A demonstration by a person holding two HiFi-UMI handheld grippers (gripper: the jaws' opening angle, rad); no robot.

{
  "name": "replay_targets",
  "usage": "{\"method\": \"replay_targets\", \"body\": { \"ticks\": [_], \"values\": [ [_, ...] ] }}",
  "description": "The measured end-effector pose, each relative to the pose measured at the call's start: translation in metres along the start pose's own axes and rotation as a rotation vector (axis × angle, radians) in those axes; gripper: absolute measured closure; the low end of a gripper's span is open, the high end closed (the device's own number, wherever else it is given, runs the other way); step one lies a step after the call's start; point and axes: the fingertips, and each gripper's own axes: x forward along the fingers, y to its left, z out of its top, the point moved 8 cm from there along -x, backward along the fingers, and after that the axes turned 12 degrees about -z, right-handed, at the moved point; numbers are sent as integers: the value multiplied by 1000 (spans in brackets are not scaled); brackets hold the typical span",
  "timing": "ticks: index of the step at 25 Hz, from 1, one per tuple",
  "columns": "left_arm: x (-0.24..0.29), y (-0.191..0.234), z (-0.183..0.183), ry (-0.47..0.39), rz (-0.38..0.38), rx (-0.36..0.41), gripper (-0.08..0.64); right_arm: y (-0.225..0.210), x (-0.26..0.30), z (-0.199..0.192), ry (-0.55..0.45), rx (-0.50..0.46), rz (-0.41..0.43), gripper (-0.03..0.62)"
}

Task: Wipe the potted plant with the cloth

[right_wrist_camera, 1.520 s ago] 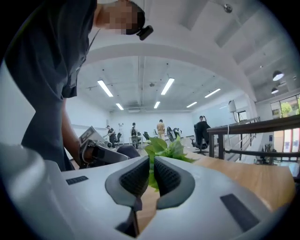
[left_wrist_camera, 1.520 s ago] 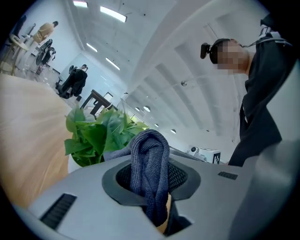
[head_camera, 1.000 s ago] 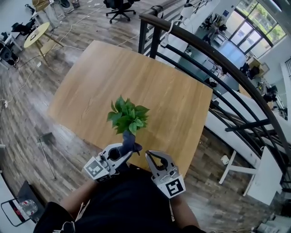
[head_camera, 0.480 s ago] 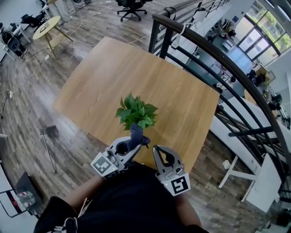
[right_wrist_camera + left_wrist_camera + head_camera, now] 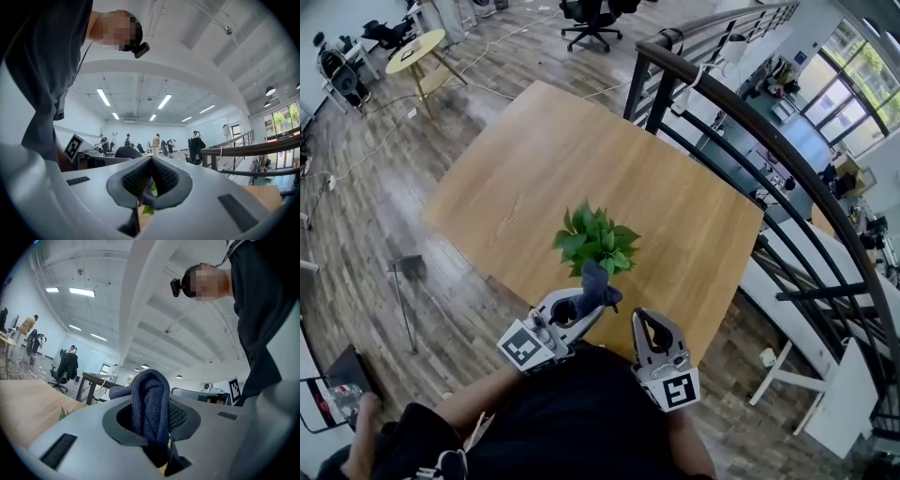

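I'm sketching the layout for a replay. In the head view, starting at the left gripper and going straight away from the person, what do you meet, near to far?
left gripper → cloth clamped in its jaws → potted plant → bare wooden table → office chair on the floor beyond

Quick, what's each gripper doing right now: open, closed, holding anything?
Left gripper: closed on the dark blue cloth.
Right gripper: closed, holding nothing.

Right claw [image 5: 150,180] closed, with green leaves [image 5: 148,209] visible beyond its jaws
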Motion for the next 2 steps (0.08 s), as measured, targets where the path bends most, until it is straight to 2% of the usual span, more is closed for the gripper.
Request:
{"method": "replay_targets", "body": {
  "ticks": [2],
  "values": [
    [1,-4,-1,6,-5,5,463,-1,-3,0,15,-18,0,574]
  ]
}}
